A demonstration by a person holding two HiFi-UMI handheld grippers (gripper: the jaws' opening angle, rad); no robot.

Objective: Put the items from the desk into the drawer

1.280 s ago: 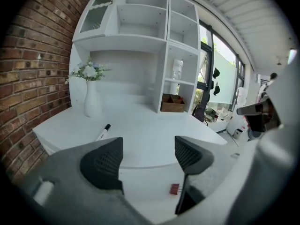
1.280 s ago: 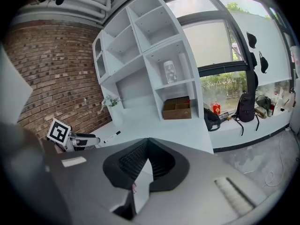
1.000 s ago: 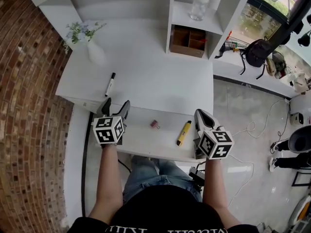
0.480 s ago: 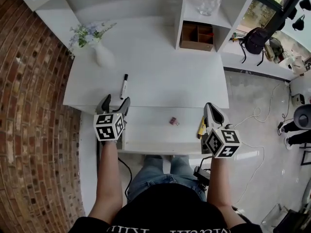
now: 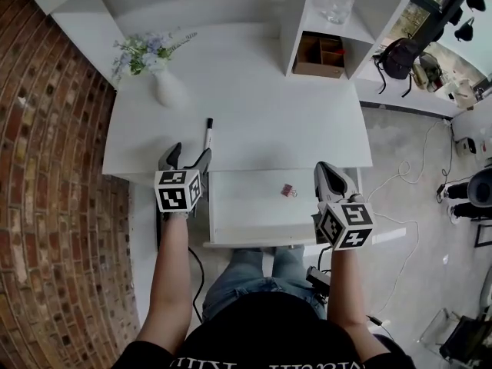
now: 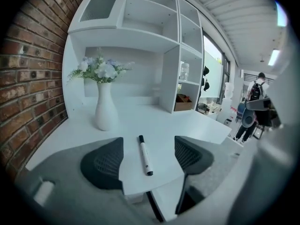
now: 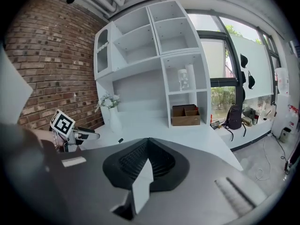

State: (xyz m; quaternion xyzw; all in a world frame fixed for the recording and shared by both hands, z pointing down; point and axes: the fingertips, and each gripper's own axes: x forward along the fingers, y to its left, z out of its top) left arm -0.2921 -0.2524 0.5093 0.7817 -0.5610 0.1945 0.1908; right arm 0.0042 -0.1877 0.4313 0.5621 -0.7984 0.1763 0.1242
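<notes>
Drawer (image 5: 246, 215) stood open, 1 pink binder clip (image 5: 288, 191) inside. 1 marker (image 5: 207, 135) lay on desk (image 5: 269, 106), unstowed, just beyond left gripper (image 5: 191, 154), jaws spread, empty. Right gripper (image 5: 328, 174) at drawer's right edge, jaws together, empty.

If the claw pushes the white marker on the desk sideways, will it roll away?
Probably yes: the marker looks round and slim, lying flat on the smooth desk. It seems stiff and light, so easy to lift.

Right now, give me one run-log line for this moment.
left gripper: jaws open, marker ahead on desk, ungripped | right gripper: jaws shut, empty | drawer: open, holds pink clip
</notes>
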